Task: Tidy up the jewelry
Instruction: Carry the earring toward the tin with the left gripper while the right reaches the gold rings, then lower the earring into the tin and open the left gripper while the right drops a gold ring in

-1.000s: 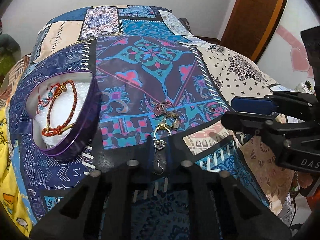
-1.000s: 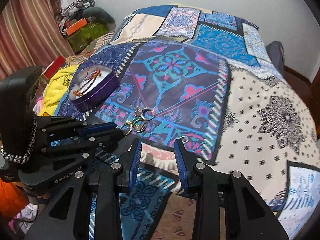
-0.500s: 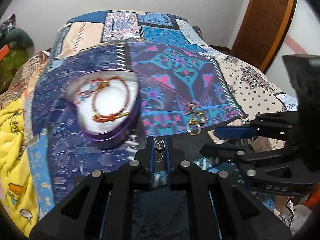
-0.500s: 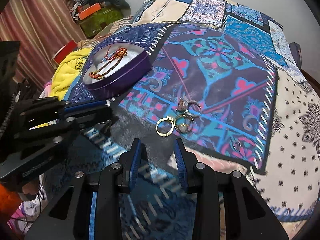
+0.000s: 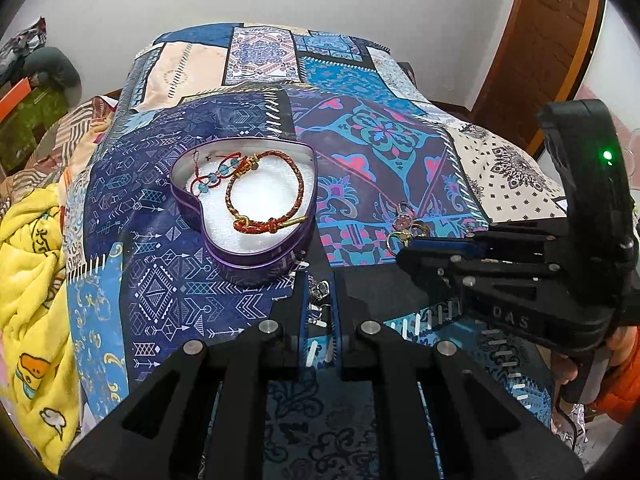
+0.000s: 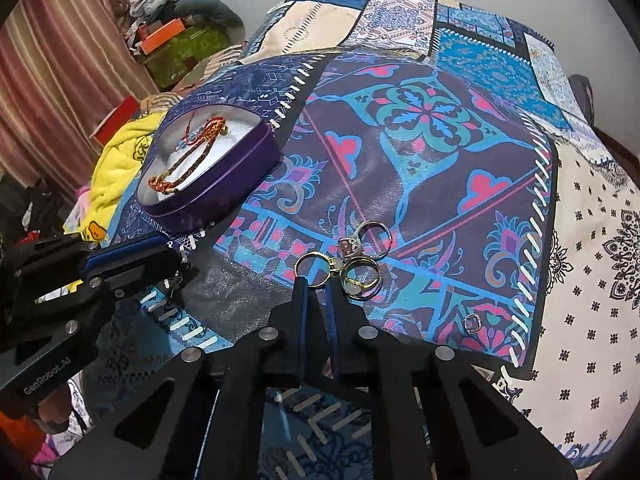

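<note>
L claw: narrow, pinched on a small silver charm, which hangs from the tips just beside the near wall of the tin. R claw: drawn in narrow, and the near rim of a gold ring appears to be caught between the tips. The ring is not yet lifted off the bed cover.

Handling, as judged:
- Charm & rings are taken to be v. light, hard and slick. A thin band can squirt out of flat pads or twist, so the band is best taken across its thickness, near the edge, w/ a steady squeeze.
- The charm looks jointed, so some swing is to be expected. It should be let go low over the padding.
- The cover is soft and gives under pressure. A ring can be pushed into the cloth instead of being caught.
- The gold ring touches the other rings, approx. 3 of them, 1 w/ a pink stone. A neighbour may be dragged along.
- 1 small ring lies well apart to the right.

Containers:
- 1 heart-shaped purple tin, open, no lid seen, set on the cover left of the rings.
- It is lined w/ white padding.
- 2 items are held inside: a braided bracelet and a red cord bracelet w/ blue beads, touching at the top.
- Bare padding is left in the middle and at the near tip.
</note>
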The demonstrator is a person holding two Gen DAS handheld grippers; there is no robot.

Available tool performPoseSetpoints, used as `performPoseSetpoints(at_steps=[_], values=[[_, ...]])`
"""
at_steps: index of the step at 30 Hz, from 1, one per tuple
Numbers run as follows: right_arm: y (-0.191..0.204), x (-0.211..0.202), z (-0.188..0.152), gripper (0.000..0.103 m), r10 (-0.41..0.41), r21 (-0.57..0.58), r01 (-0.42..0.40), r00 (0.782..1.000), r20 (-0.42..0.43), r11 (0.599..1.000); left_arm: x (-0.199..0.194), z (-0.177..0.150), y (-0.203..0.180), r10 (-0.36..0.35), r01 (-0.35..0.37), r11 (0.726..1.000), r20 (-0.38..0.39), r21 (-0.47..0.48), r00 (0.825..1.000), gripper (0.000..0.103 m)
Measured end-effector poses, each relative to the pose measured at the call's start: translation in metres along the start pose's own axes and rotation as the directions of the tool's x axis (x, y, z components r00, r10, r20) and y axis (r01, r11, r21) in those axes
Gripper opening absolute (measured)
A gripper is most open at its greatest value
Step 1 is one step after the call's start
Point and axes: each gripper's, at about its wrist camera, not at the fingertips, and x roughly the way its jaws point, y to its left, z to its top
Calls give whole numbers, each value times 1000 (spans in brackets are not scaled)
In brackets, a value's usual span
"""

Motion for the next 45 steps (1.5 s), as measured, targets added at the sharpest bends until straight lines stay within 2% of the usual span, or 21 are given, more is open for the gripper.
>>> performPoseSetpoints(at_steps=[4, 6, 9, 12, 14, 16, 17, 22, 33, 39, 45], values=[[4, -2, -2, 10, -13, -7, 13, 1000, -11, 1000, -3, 1, -2, 4, -4, 1000, 11, 2, 1000, 9], [2, -2, 1, 24, 23, 4, -22, 1000, -21, 1000, -6, 2, -2, 7, -7, 1000, 19, 5, 1000, 9], [4, -1, 4, 37, 5, 2, -5, 1000, -13, 1000, -8, 2, -1, 10, -10, 1000, 24, 8, 1000, 9], [10, 4, 7, 37, -55, -36, 55, 998, 0, 998, -7, 2, 1, 15, -15, 1000, 22, 5, 1000, 9], [14, 6, 8, 37, -63, -57, 64, 998, 11, 996, -7, 2, 2, 14, -14, 1000, 22, -3, 1000, 9], [14, 8, 9, 30, -60, -65, 61, 998, 17, 996, -7, 1, 4, 15, -15, 1000, 23, -9, 1000, 9], [13, 8, 10, 19, -51, -64, 52, 999, 18, 997, -6, 1, 5, 16, -16, 1000, 22, -11, 1000, 9], [8, 5, 10, 9, -29, -33, 30, 999, 23, 999, -6, 1, 8, 22, -22, 1000, 21, -17, 1000, 9], [22, -22, 11, 9, -11, -60, 16, 996, 86, 998, -22, 7, 9, 22, -21, 999, 67, -27, 998, 9], [35, -50, 35, 9, 1, -82, 15, 982, 191, 997, -42, 19, 14, 34, -30, 999, 124, -32, 992, 9], [49, -59, 58, 9, 35, -108, -7, 967, 253, 994, -61, 35, 22, 52, -46, 998, 185, -39, 981, 9]])
